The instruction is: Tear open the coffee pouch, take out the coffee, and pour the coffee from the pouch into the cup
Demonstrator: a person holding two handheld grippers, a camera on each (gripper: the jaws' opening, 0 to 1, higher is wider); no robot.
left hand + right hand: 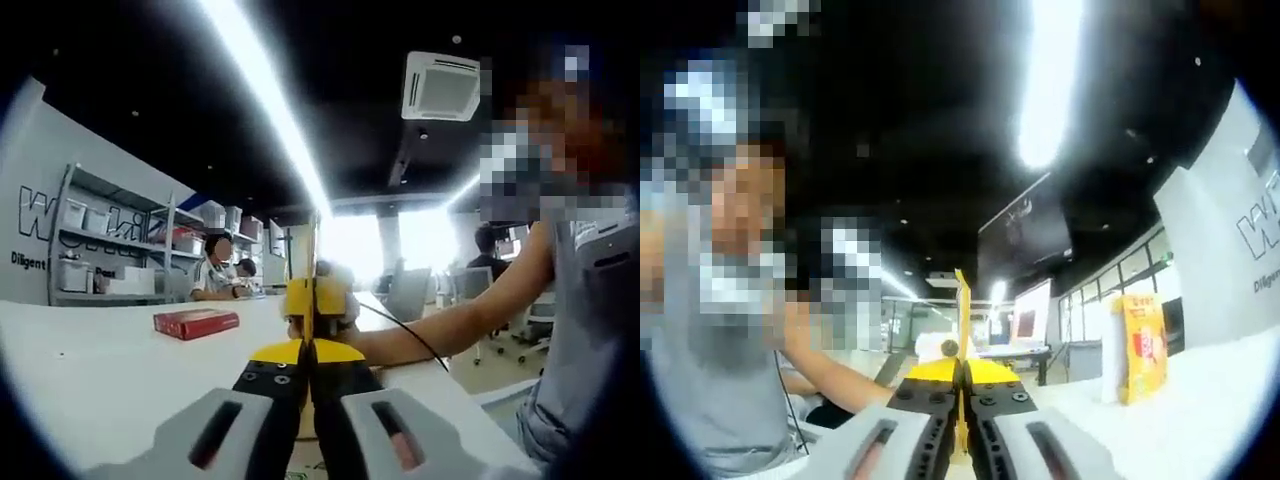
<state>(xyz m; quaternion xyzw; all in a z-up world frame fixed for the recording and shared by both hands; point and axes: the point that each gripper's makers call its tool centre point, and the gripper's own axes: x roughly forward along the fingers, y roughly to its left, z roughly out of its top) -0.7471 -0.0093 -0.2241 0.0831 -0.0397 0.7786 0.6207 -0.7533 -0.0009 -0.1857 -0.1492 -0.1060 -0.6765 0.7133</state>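
We hold the yellow coffee pouch [312,300] edge-on between us, long axis upright, with the left tool [308,372] and the right tool [962,392] each clamped on it from opposite sides, above the white bench [100,370], ready to tear.

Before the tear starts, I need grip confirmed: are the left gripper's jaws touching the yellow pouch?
Touching. The left gripper view shows the left gripper shut on the yellow pouch's edge.
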